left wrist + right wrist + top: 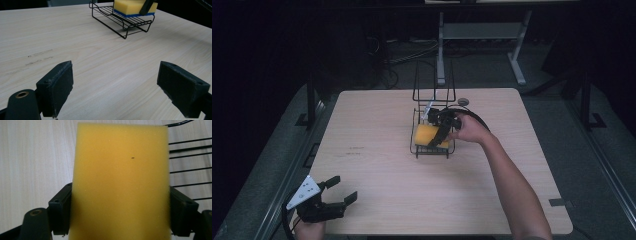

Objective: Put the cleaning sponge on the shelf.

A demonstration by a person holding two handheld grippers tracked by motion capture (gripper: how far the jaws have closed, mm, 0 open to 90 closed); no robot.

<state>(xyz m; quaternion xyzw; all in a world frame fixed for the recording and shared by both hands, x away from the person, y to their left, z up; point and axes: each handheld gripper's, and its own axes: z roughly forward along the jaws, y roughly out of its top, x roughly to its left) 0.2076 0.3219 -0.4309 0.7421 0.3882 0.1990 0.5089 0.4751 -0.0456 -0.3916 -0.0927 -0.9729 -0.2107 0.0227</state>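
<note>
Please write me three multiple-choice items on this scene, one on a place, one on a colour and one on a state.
1. Where is the sponge?
A. in the wire rack
B. at the table's near left corner
C. on the floor

2. What colour is the thin layer along the sponge's underside?
A. red
B. blue
C. white

3. How does the left tool stand?
A. shut on the sponge
B. shut on the rack
C. open, holding nothing

Answers: 1 A, as the high view and the left gripper view show the sponge over the rack's wires, with the right tool on it. 2 B, as the left gripper view shows a blue band under the yellow foam. 3 C, as its jaws stand wide apart with bare table between them.
</note>
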